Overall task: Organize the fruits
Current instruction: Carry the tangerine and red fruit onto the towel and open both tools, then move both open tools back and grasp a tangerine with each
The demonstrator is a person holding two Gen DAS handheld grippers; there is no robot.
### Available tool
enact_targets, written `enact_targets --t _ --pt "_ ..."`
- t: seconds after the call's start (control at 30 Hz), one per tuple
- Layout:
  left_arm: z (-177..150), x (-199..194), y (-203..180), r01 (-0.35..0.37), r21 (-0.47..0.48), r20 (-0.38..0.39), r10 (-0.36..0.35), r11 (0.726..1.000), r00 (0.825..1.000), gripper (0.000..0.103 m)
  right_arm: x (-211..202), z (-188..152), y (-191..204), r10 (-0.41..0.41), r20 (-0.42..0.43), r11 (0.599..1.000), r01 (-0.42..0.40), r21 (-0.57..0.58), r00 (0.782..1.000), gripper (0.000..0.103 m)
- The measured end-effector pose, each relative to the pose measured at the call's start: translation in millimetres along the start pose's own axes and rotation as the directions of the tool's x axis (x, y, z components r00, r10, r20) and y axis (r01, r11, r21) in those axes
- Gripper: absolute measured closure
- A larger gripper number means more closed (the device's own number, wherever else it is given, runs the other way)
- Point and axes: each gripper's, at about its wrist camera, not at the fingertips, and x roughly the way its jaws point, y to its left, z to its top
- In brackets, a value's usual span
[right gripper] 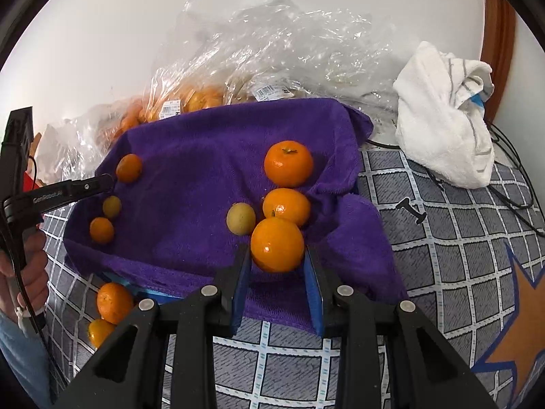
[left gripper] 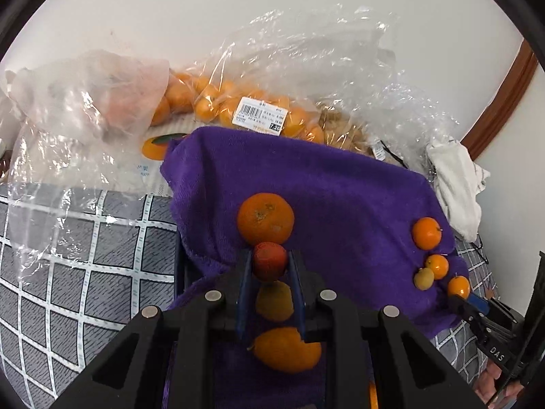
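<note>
Purple towel [right gripper: 190, 143] served as sorting ground: a reddish fruit [left gripper: 269, 261] was clamped by the left gripper [left gripper: 269, 266], an orange [right gripper: 277, 244] apparently by the right gripper [right gripper: 277, 266]; placement was judged next.

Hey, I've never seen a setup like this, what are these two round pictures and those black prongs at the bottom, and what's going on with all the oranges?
No robot here: a person holds a handheld claw in each hand, and each claw carries a fisheye camera looking along its two fingers, which explains the round, bent pictures.

The left wrist view shows the left claw closed on a small reddish fruit. The right wrist view shows the right claw with a glossy orange between its blue pads; its right pad seems to stand a little off the fruit, so a firm grip is unclear.

Both work over a purple towel spread on a grey checked cover. More oranges and a yellowish fruit lie on the towel. Behind are clear plastic bags of oranges and a white cloth.
</note>
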Motion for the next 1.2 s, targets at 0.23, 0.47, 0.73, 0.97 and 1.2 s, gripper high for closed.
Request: enact_targets --t 0.23,0.47,0.73,0.97,1.2 --pt "-1 12 0 -0.005 0.003 -0.031 0.006 1.000 1.000 0.082 -1 -1 1 -0.008 0.002 1.000 0.008 -0.011 1.000 0.070" --pt "1 3 2 0.019 -0.020 -0.041 -0.020 1.000 0.999 0.074 -25 -12 8 -0.031 0.033 0.999 0.032 -0.021 0.999 0.062" --pt "-15 -55 12 -0.008 -0.010 0.034 0.009 1.000 0.999 0.063 -48 -29 41 0.004 0.049 0.998 -0.001 -0.056 0.999 0.062" --pt "-48 -96 30 -0.055 0.013 0.065 0.054 0.998 0.996 0.063 -44 -54 81 0.098 0.005 0.991 -0.098 -0.090 0.995 0.062" --pt "-74 -115 55 -0.076 0.005 0.071 0.076 0.997 0.995 0.063 -37 -75 121 0.172 -0.042 0.974 -0.176 -0.142 0.984 0.062"
